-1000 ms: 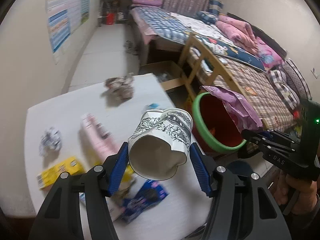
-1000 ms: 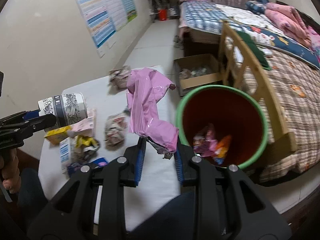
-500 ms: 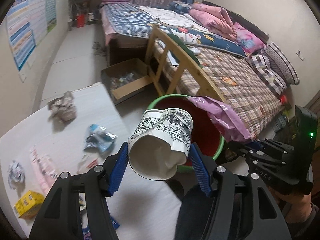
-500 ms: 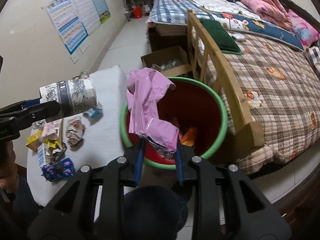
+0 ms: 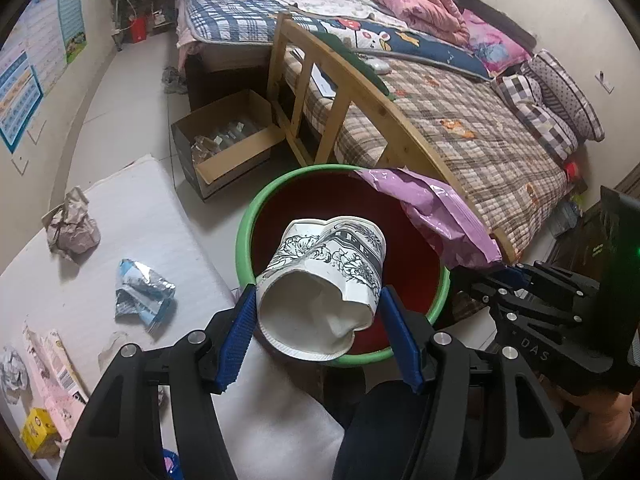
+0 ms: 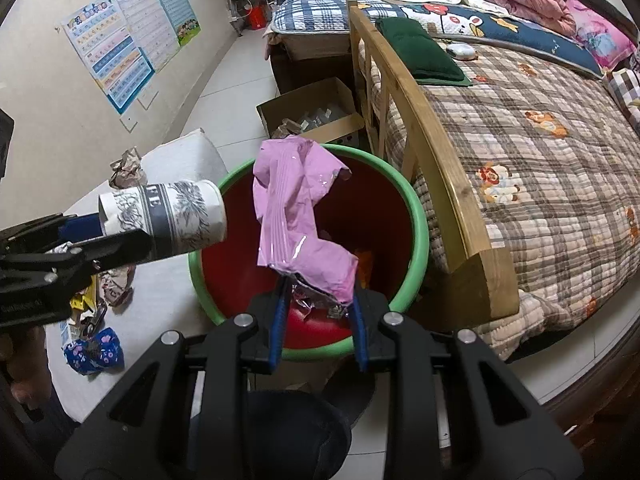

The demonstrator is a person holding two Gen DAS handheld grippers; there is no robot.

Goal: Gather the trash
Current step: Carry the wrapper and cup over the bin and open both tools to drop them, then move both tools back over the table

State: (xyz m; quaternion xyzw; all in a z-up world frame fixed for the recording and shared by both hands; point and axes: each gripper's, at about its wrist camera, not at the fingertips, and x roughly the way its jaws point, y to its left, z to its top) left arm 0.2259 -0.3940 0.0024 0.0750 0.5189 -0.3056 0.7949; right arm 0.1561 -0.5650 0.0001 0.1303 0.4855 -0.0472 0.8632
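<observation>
The left gripper has its jaws clamped on a dented paper cup, and the right gripper has its jaws pinched nearly closed on a pink wrapper. Both hang over the green-rimmed bin. Release each well inside the rim. More litter lies on the white surface beyond.

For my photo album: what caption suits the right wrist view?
Right tool holds a pink wrapper over the red bin.
</observation>
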